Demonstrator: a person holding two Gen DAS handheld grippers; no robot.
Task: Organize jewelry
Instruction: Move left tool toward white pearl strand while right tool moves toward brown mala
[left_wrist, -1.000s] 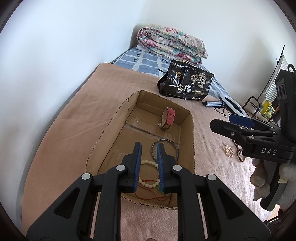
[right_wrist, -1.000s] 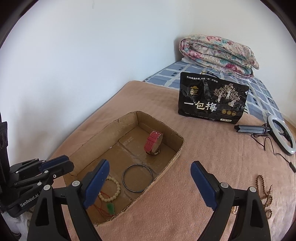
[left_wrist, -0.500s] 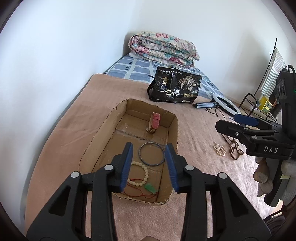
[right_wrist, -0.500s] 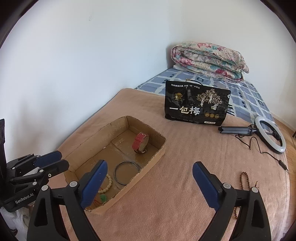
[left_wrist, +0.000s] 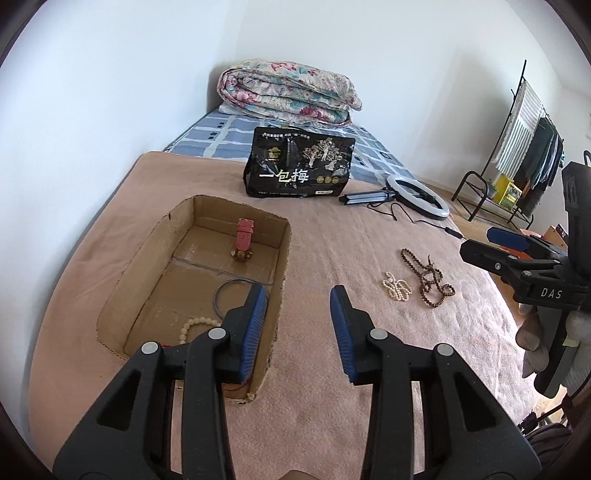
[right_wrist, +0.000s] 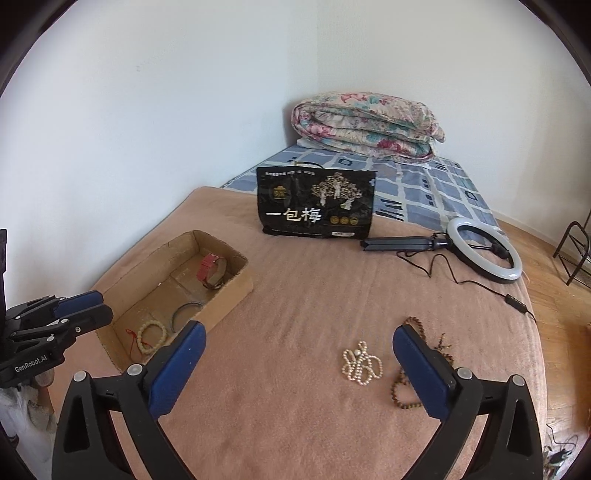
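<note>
A shallow cardboard box lies on the tan blanket. It holds a red-strap watch, a dark bangle and a cream bead bracelet with a red cord. A white pearl string and a brown bead string lie on the blanket right of the box. My left gripper is open and empty above the box's near right corner. My right gripper is wide open and empty, just short of the pearls.
A black snack bag stands behind the box. A ring light on a folded tripod lies with its cable at the right. A folded floral quilt lies at the bed's head. A clothes rack stands beyond the bed.
My left gripper has opened from nearly shut, pulled back and up from the box and swung right. My right gripper has moved right, bringing the pearls and brown beads into view.
</note>
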